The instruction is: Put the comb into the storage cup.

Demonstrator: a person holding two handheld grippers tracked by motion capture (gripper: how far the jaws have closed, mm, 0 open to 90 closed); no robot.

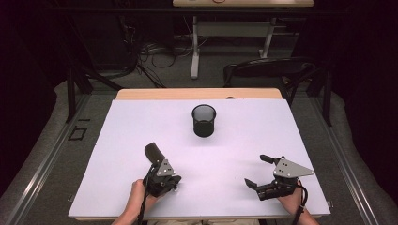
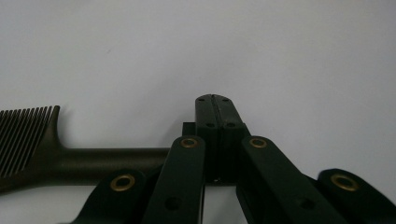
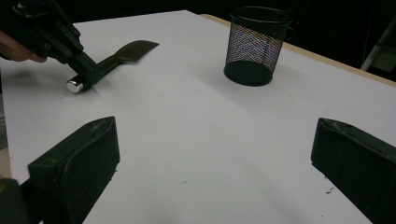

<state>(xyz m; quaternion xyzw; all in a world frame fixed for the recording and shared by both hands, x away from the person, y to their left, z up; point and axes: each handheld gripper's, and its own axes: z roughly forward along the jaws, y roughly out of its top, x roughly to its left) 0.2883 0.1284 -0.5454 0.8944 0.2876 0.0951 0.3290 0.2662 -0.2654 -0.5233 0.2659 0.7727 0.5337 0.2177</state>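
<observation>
A dark comb [image 1: 153,153] lies on the white table [image 1: 244,131], left of centre, its toothed head [image 2: 23,133] at the far end of its handle [image 3: 109,60]. My left gripper [image 1: 172,180] is shut, jaws pressed together with no gap, and lies across that handle close to its silver end cap [image 3: 74,86]. In the left gripper view the handle passes under the closed left gripper [image 2: 215,105]. My right gripper [image 1: 257,170] stands open at the front right, with bare table between the jaws of this right gripper [image 3: 210,168].
A black mesh cup [image 1: 203,120] stands upright at the middle back of the table, also seen as the mesh cup [image 3: 256,44] ahead of my right gripper. The table's wooden far edge [image 1: 197,93] borders a dark floor with cables and desk legs.
</observation>
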